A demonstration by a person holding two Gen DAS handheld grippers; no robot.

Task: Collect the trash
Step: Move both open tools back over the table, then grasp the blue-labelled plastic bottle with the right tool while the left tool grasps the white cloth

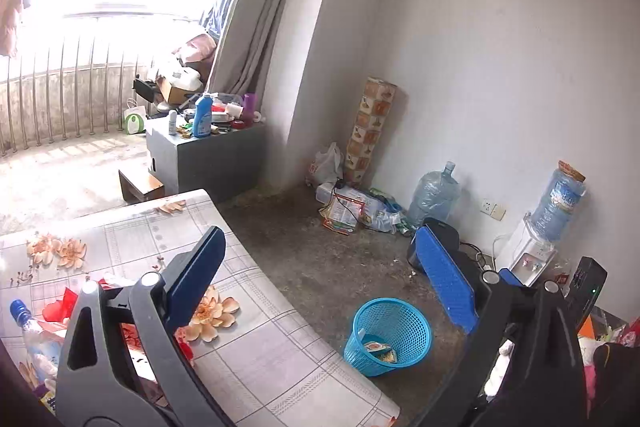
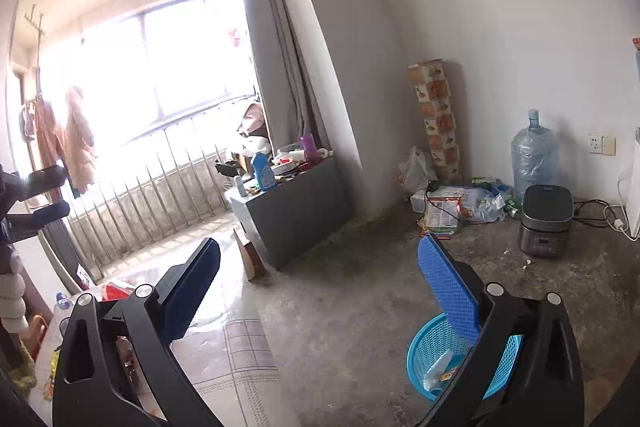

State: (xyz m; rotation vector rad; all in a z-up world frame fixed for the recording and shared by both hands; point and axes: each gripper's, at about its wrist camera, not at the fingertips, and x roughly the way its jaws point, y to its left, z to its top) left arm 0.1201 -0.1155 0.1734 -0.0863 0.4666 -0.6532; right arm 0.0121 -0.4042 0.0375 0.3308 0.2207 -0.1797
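A blue mesh waste basket (image 1: 390, 337) stands on the concrete floor beside the table and holds a few snack wrappers (image 1: 380, 349). It also shows in the right wrist view (image 2: 436, 351), partly behind my right finger, with a pale wrapper (image 2: 438, 367) inside. My left gripper (image 1: 326, 263) is open and empty, above the table edge. My right gripper (image 2: 320, 267) is open and empty, above the floor near the basket. Red wrappers (image 1: 60, 307) and a plastic bottle (image 1: 30, 331) lie on the table behind my left finger.
The table (image 1: 260, 355) has a floral checked cloth. A trash pile with bags (image 1: 356, 207) lies in the corner by a tall box (image 1: 370, 131), a water jug (image 2: 534, 155) and a rice cooker (image 2: 546, 219). A cluttered grey cabinet (image 2: 292, 211) stands by the balcony.
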